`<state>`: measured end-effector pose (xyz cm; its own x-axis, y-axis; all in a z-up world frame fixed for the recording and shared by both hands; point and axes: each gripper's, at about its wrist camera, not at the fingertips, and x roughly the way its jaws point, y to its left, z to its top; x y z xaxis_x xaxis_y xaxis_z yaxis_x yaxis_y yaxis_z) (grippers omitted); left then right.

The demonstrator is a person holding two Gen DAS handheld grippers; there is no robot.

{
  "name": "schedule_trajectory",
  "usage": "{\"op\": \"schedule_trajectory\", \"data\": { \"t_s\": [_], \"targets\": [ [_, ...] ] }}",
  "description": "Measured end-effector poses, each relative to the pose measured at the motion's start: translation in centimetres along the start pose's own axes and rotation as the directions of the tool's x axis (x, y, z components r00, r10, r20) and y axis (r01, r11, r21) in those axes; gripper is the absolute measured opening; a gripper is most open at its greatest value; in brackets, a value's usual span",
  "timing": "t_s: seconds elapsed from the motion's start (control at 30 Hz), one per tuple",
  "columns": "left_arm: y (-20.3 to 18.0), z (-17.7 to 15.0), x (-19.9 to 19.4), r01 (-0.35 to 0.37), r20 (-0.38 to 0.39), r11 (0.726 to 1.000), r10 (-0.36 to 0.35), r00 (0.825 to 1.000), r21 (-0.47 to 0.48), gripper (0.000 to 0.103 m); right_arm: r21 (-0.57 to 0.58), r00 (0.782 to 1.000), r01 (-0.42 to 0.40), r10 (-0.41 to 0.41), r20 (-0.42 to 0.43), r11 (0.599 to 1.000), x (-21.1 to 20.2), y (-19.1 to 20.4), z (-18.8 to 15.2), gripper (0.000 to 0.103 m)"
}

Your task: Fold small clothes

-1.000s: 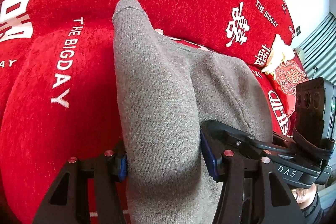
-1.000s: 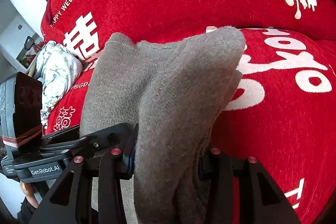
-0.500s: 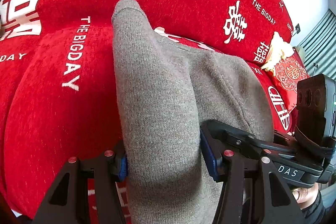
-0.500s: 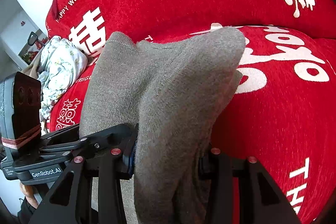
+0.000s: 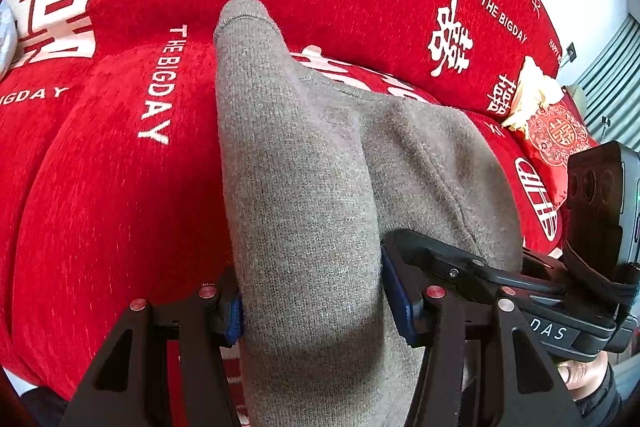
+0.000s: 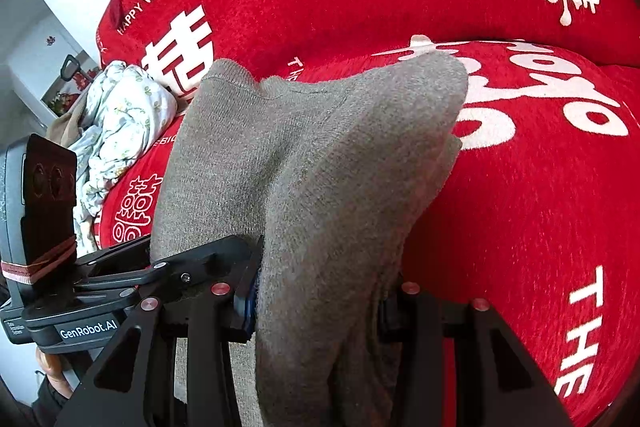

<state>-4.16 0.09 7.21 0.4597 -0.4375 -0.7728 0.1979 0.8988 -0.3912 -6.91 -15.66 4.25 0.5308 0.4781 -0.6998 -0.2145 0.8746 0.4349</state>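
Gripping the grey knitted garment [image 5: 304, 187] side by side, the left gripper [image 5: 312, 303] and right gripper [image 6: 320, 291] each clamp one end; its long axis spans them, cloth reaching forward over the red chenille sofa [image 5: 100, 207].

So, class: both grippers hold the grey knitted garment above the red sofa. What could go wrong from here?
1. The grey knitted garment bunches thickly in the left gripper; it may fold creased.
2. The right gripper pinches several layers, so one might slip loose.
3. It could land unevenly on the rounded red sofa cushion.
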Motion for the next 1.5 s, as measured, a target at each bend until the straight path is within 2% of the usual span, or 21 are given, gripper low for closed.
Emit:
{"op": "schedule_trajectory", "data": {
  "t_s": [0.4,0.63,0.87,1.03,1.27,1.43,1.5],
  "targets": [
    [0.0,-1.4,0.1,-0.011,0.002,1.000,0.011,1.000,0.002,0.058,0.006,1.000,-0.013,0.013,-0.001,1.000,0.3,-0.1,-1.4,0.046],
    [1.4,-1.8,1.9,-0.021,-0.018,0.999,0.021,1.000,-0.028,0.058,0.012,1.000,-0.022,0.023,-0.009,1.000,1.4,-0.9,-1.3,0.046],
    [3.0,-2.0,2.8,0.015,-0.021,0.998,-0.016,1.000,-0.054,0.058,0.032,0.999,-0.050,0.050,-0.008,0.998,2.1,-2.1,-1.3,0.046],
    [4.1,-2.2,3.3,0.026,-0.021,0.997,-0.028,0.999,-0.076,0.077,0.087,0.994,-0.104,0.105,-0.010,0.991,2.8,-4.2,-1.7,0.047],
    [4.2,-2.3,3.5,0.024,-0.021,0.997,-0.026,0.999,-0.074,0.079,0.105,0.991,-0.130,0.132,-0.013,0.986,3.1,-5.1,-1.8,0.052],
    [3.3,-2.9,3.6,-0.010,0.011,1.000,0.010,1.000,-0.007,0.081,0.126,0.987,-0.162,0.164,-0.004,0.979,3.6,-6.1,-2.2,0.054],
    [3.5,-2.9,3.6,-0.008,0.014,1.000,0.008,1.000,-0.007,0.082,0.124,0.985,-0.170,0.171,0.002,0.978,3.5,-6.3,-2.4,0.054]
  ]
}}
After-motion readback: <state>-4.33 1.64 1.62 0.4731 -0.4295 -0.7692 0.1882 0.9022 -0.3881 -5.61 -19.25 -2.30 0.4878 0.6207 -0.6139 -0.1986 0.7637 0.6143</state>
